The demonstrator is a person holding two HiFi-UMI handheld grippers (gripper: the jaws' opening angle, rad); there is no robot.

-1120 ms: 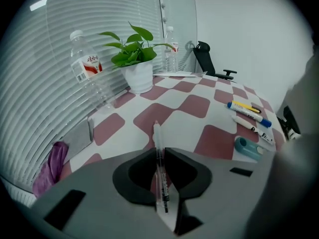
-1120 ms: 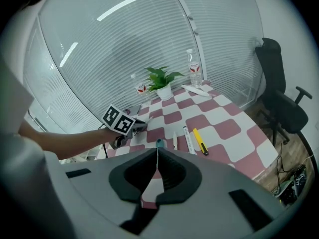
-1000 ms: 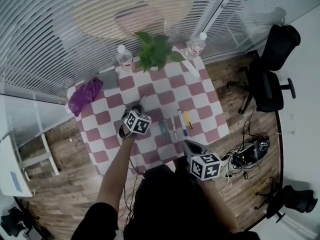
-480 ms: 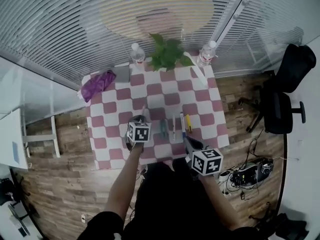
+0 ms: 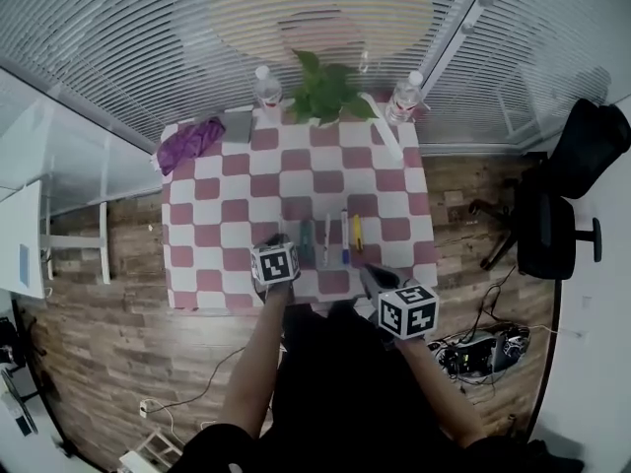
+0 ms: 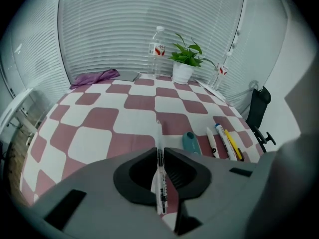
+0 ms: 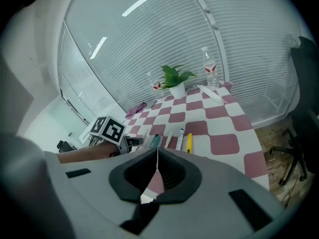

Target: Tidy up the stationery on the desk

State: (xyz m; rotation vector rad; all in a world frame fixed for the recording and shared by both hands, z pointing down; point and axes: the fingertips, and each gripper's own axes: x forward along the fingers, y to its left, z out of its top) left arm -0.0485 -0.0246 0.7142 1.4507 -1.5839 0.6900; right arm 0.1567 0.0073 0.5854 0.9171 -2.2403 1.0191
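My left gripper (image 6: 160,151) is shut on a clear pen (image 6: 160,185) that runs lengthwise between its jaws, tip pointing out over the checkered table (image 6: 99,133). In the head view the left gripper (image 5: 280,241) hovers over the table's near edge, just left of a row of stationery: a teal piece (image 5: 307,241), a white pen (image 5: 326,239), a blue-capped marker (image 5: 344,236) and a yellow pen (image 5: 358,233). The same row shows as teal piece (image 6: 191,142), white pen (image 6: 211,142), marker (image 6: 225,139) and yellow pen (image 6: 233,144). My right gripper (image 5: 368,273) (image 7: 157,162) is shut with nothing in it, at the near edge.
At the table's far side stand a potted plant (image 5: 325,92), two water bottles (image 5: 266,87) (image 5: 406,95), a purple cloth (image 5: 190,141) and a grey flat item (image 5: 238,126). An office chair (image 5: 562,205) stands on the right, cables (image 5: 488,348) lie on the floor.
My left gripper, still holding the pen, has drawn back from mid-table toward the near edge and rolled. My right gripper has shifted a little. The head view has swung.
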